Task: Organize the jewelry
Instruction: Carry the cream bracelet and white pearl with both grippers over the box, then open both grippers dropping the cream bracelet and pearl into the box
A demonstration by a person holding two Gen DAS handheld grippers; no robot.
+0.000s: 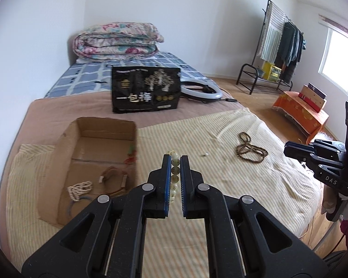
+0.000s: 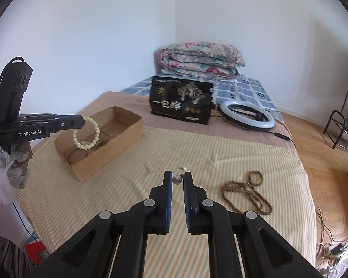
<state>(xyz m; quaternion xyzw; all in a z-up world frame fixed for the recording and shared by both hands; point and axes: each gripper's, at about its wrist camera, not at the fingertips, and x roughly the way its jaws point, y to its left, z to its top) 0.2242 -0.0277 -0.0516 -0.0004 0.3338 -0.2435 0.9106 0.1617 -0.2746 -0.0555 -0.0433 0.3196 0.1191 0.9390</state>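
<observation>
- The pale bead bracelet (image 2: 86, 132) hangs pinched in the left tool (image 1: 175, 158), its loop dangling free in the air above the near end of the cardboard box (image 2: 125, 136).
- In the left wrist view the beads (image 1: 174, 178) run in a line between the two blue-padded fingers (image 1: 166, 180), which are pressed against them.
- The box sits to the left of and just ahead of that tool; inside it lie a white bead string (image 1: 80, 189), a brown woven piece (image 1: 114, 177) and a thin blue ring (image 1: 75, 205).
- The right tool (image 2: 178, 176) has its fingers narrowed onto a small round silver bead (image 2: 177, 179) at their tips; it hovers low over the striped cloth (image 2: 132, 185) on the bed.
- Just ahead of the right tool's tips lies another tiny pale piece (image 2: 182, 168) on the cloth.
- To the right of the right tool, a long brown bead necklace (image 2: 248, 192) lies coiled on the cloth, well apart from the box.
- Farther ahead on the bed stand a black printed bag (image 2: 181, 102), a ring light (image 2: 247, 114) to its right, and a folded floral quilt (image 2: 201, 56) behind.
</observation>
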